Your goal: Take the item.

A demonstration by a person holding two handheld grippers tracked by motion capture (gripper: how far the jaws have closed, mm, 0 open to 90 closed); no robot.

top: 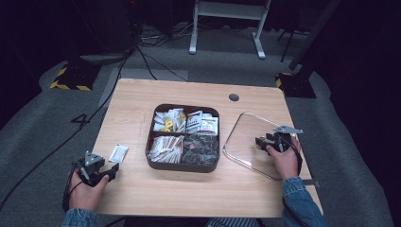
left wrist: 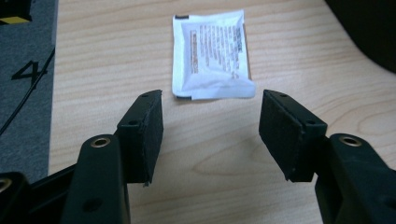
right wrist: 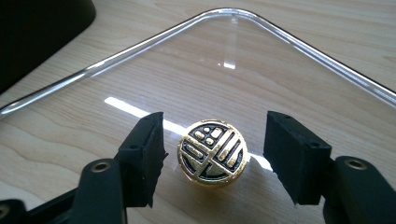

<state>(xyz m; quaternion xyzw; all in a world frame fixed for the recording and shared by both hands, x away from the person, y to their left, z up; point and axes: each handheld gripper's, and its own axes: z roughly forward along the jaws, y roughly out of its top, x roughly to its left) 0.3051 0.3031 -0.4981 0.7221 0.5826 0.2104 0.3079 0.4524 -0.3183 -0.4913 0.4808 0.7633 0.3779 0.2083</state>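
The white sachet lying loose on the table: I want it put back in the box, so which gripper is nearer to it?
Left. The left gripper hovers open just short of the white sachet; the right gripper is across the box, at the glass lid's knob.

A white sachet lies flat on the table, near its left edge and just left of the dark tray; its face carries fine reddish-brown print, one bottom corner is slightly puckered; it sits apart from everything, just ahead of the left tool. Over on the right, a clear glass lid with rounded corners and a bright rim rests flat on the wood; grain shows straight through it; at its centre stands a round gold-and-black knob with a barred emblem, facing up.
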